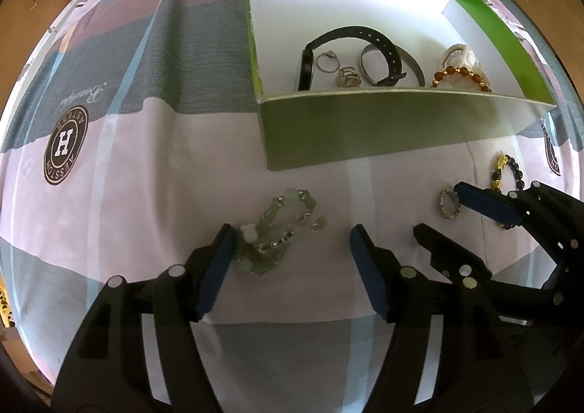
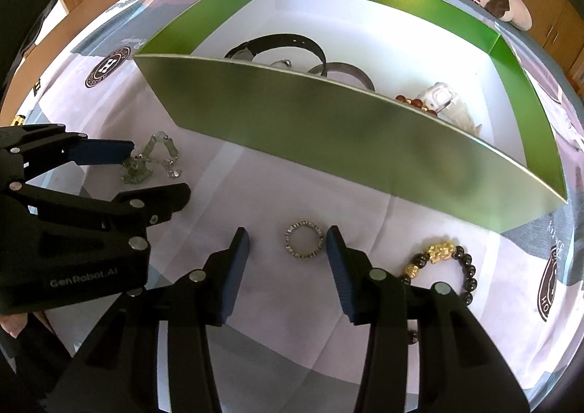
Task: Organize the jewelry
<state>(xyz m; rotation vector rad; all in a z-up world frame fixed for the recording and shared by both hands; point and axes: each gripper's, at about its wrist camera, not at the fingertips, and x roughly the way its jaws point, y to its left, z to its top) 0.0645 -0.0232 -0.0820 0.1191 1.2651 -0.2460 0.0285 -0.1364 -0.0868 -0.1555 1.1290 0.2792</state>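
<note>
While I work over a bed with a gripper in each hand, this is how things lie, from biggest to smallest.

Bedspread: pink and grey patchwork cover; everything rests on it.
Box: green, open-topped, white inside, lying just beyond both my grippers.
Done so far: already in the box are a black watch, a grey bangle, a white watch, an amber bead bracelet, a thin ring and a small pale trinket.
Left to do, as I judge it: three pieces lie outside on the cover, so I am roughly two-thirds through.
Green stone bracelet: heaped in front of the box.
Black bead bracelet: gold charms, just right of my right gripper.
Studded ring: flat on the cover.
Left gripper: wide open, holding nothing; its left pad seems to touch the green stone bracelet.
Right gripper: wide open, holding nothing, fingers either side of the studded ring, not touching it.
</note>
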